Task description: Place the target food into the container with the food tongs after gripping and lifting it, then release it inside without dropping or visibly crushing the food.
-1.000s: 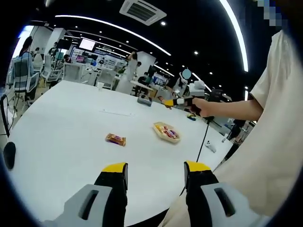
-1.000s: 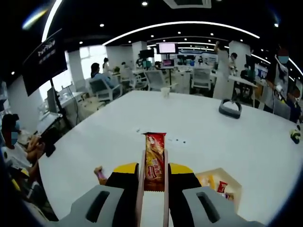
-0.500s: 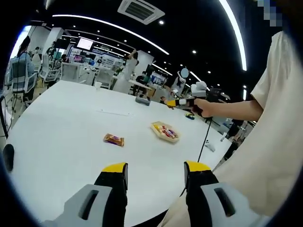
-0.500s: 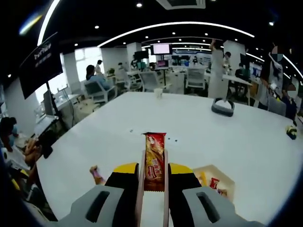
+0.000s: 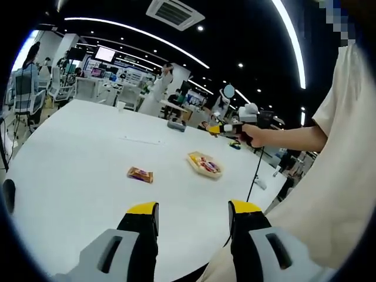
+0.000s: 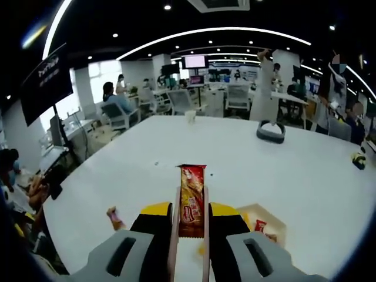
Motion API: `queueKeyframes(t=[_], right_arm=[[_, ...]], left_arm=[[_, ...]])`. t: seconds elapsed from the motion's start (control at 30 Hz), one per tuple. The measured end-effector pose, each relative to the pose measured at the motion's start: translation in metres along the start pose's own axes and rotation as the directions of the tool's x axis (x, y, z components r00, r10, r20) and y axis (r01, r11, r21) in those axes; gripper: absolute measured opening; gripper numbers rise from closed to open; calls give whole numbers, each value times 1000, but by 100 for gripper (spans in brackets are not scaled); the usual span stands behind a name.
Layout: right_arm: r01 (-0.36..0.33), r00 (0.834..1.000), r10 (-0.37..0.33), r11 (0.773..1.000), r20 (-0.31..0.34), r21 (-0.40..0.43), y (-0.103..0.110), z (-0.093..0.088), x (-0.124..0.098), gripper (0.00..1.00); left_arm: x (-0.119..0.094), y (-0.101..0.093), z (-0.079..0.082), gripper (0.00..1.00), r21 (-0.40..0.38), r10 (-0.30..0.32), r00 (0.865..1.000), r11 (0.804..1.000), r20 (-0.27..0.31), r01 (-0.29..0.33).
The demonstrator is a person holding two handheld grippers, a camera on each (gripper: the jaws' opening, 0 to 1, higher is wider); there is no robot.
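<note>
The right gripper [image 6: 190, 212] clamps the tongs [image 6: 189, 235], which hold a snack packet [image 6: 192, 200] above the tabletop [image 6: 247, 158]. The container [image 6: 267, 222] lies just below and right, so lowering and release remain. The left gripper [image 5: 192, 211] waits with fingers open and empty.

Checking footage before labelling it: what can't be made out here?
- Tray contents: too small, left gripper view.
- Tray in right gripper view: partly behind the right gripper.
- Tongs tips: hidden by the held snack.
- Table snack: label too small.
</note>
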State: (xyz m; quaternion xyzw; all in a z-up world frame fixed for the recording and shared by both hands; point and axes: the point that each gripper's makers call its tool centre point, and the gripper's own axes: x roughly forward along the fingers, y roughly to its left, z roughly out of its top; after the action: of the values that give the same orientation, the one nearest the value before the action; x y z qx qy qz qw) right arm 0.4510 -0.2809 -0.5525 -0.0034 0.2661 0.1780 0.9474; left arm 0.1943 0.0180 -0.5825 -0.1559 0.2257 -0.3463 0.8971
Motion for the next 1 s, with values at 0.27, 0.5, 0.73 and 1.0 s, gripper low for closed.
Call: queueKeyframes(t=[0.27,0.5,0.73,1.0], right_arm=[[52,999,-52,998,0,25,-30,-4,-10,23],[90,996,-90,995,-2,44,-51,-6,-19,23],[100,995,-100,993,-6,56,-58,-7,-16,23],[95,995,-94,994,-15,52,-56,-10,-14,23]], left_arm=[[5,-4,-1,47,11,-24,1000,1000,-18,24],[8,-6,-5,47,4,-30,999,1000,-26,30],[10,-8,-4,47,6,-35,999,999,-26,35],[9,-8,-7,47,4,-32,999,999,-36,33]])
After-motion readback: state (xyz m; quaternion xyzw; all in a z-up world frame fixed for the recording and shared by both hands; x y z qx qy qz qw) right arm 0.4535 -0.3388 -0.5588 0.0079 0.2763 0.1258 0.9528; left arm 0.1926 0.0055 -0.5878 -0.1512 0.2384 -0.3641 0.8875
